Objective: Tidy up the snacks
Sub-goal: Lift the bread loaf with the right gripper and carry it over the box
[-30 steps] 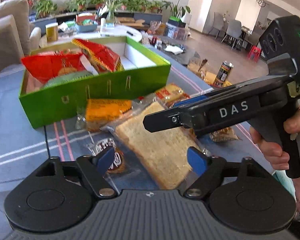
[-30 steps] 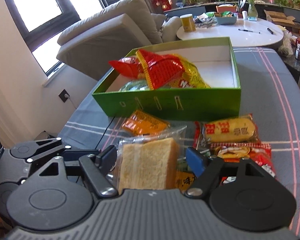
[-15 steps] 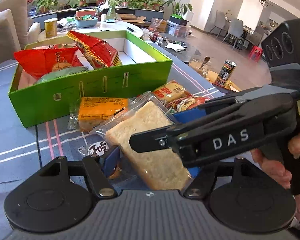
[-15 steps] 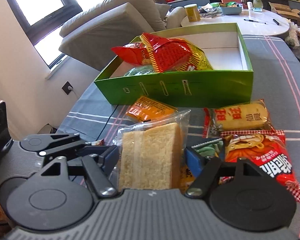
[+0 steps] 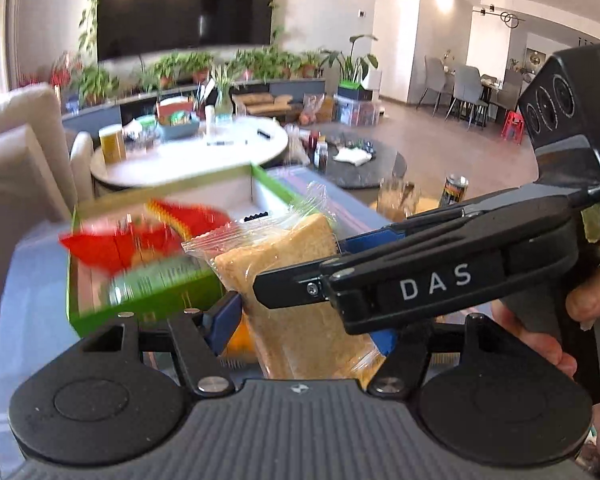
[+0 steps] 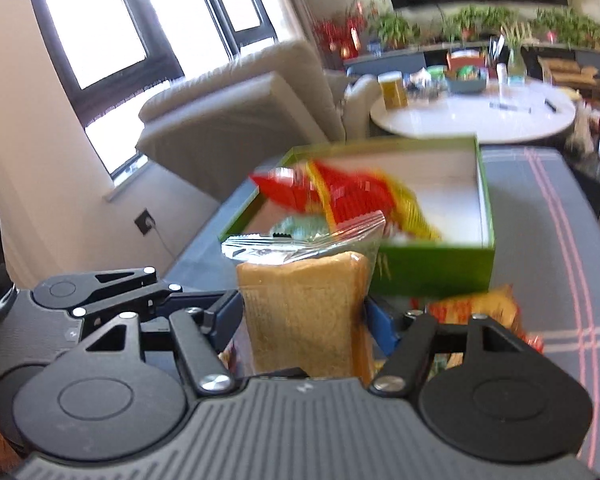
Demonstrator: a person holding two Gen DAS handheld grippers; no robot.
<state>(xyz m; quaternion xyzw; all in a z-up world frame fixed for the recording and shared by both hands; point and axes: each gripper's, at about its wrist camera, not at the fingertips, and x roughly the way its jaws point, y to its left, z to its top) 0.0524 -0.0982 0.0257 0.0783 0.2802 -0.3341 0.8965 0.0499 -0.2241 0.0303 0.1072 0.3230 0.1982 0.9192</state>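
Bread [image 5: 296, 280] in its clear wrapper is clamped by both the left gripper [image 5: 304, 320] and the right gripper [image 6: 300, 316], jaws partway closed on its sides, held above the table just before the green box [image 6: 440, 268]. Red and yellow packets [image 6: 352, 196] already lie in the box — the bread and the snacks on the cloth [image 6: 480, 308] are still left to put away.

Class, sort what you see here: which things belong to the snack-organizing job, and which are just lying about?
Job:
bagged bread, held by left gripper and right gripper
green box
red snack bag

Lying about:
round white table
sofa
can
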